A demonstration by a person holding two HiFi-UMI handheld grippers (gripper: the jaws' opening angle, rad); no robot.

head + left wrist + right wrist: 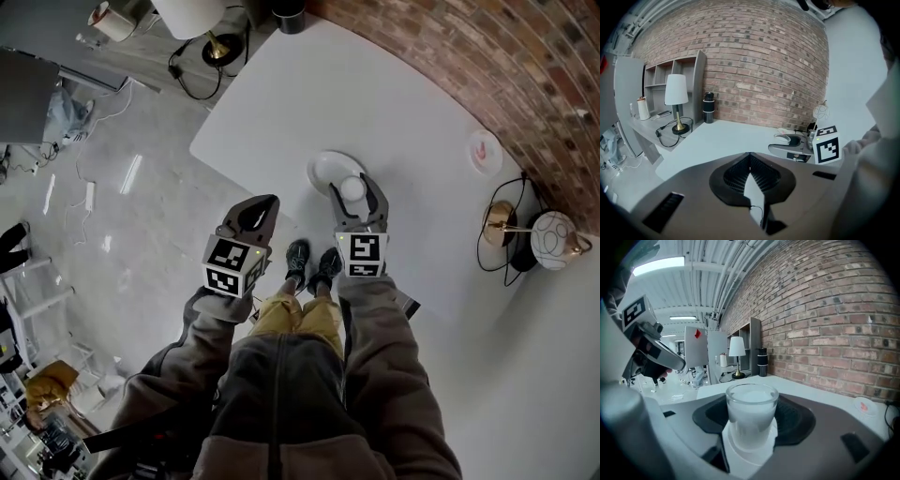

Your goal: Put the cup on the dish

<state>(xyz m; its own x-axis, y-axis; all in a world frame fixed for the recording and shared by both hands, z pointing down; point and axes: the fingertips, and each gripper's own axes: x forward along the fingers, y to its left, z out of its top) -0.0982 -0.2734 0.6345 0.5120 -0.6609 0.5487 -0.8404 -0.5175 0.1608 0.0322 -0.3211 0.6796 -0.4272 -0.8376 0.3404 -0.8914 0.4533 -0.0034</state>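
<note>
The right gripper (354,186) is clamped on the cup (751,413), its dark pads (799,420) pressed against the glass on both sides. The cup is upright, frosted and pale, over the near edge of the dish (326,169). In the right gripper view a white round rim shows right under its base, but I cannot tell whether the cup rests on the dish or hangs just above it. The dish lies on the white counter (394,103), close to the counter's near edge. The left gripper (750,157) is well apart from the dish, on its left and off the counter, over the floor. Its jaws are together at the tips with nothing between them. Beyond the dish, by the brick wall (450,56), sits a small plate (484,150).
</note>
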